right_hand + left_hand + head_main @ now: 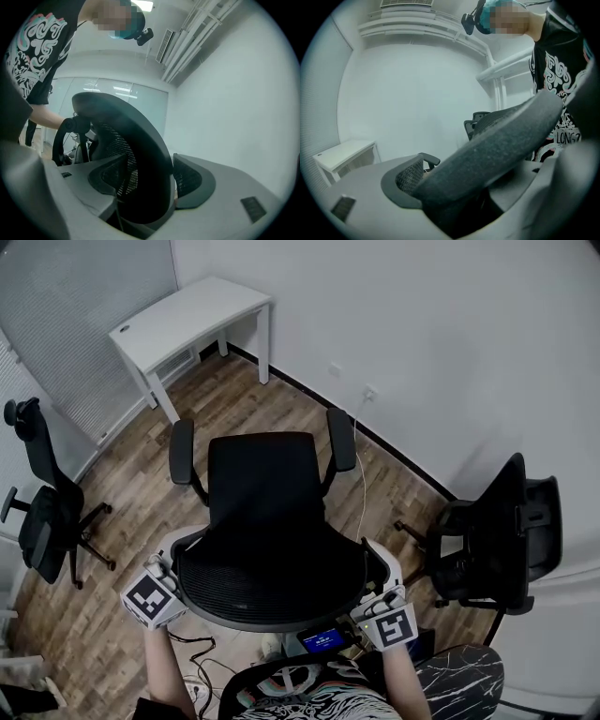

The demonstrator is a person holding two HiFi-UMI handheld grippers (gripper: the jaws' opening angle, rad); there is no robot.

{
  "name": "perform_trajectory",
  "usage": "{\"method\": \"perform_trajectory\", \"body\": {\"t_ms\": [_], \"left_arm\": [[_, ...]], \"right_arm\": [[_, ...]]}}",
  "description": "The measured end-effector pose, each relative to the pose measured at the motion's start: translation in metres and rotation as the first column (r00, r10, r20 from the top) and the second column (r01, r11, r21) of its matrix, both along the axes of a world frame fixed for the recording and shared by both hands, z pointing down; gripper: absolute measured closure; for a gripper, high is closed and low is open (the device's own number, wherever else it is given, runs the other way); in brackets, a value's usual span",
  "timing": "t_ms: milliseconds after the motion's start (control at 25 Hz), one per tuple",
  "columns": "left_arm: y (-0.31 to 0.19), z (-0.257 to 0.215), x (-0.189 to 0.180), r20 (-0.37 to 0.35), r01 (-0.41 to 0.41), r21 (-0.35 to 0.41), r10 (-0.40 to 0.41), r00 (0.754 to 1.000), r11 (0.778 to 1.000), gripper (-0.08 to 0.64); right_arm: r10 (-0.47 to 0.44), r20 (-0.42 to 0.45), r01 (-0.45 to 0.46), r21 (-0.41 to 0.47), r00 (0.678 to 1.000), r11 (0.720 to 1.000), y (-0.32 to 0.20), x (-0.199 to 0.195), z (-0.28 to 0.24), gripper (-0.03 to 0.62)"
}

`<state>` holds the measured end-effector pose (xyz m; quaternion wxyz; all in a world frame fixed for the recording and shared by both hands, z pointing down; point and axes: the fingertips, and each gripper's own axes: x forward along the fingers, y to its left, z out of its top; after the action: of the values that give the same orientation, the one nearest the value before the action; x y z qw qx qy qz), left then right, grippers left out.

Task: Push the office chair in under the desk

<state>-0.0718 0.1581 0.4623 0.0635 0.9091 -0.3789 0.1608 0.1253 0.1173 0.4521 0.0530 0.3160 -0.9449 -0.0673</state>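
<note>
A black mesh office chair (262, 493) stands mid-room on the wood floor, its seat facing the white desk (187, 315) at the far left corner, well apart from it. Its curved backrest rim (272, 620) is nearest me. My left gripper (176, 570) clamps the rim's left end, and in the left gripper view the padded rim (501, 140) fills the gap between the jaws of the left gripper (473, 176). My right gripper (375, 592) clamps the rim's right end. In the right gripper view the rim (145, 140) sits between both pads of the right gripper (150, 185).
A second black chair (42, 512) stands by the left wall and a third (497, 531) at the right wall. A white cable hangs from a wall socket (367, 393) behind the chair. Cables (202, 667) lie on the floor by my feet.
</note>
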Motion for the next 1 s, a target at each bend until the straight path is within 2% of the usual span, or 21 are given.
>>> {"method": "perform_trajectory", "body": {"t_ms": [1000], "left_arm": [[-0.038,-0.001,-0.018,0.003,-0.039,0.006,0.039,0.999,0.999,0.179]], "right_arm": [[-0.007,0.035,0.008,-0.043,0.999,0.999,-0.032,-0.014,-0.001,0.299]]}}
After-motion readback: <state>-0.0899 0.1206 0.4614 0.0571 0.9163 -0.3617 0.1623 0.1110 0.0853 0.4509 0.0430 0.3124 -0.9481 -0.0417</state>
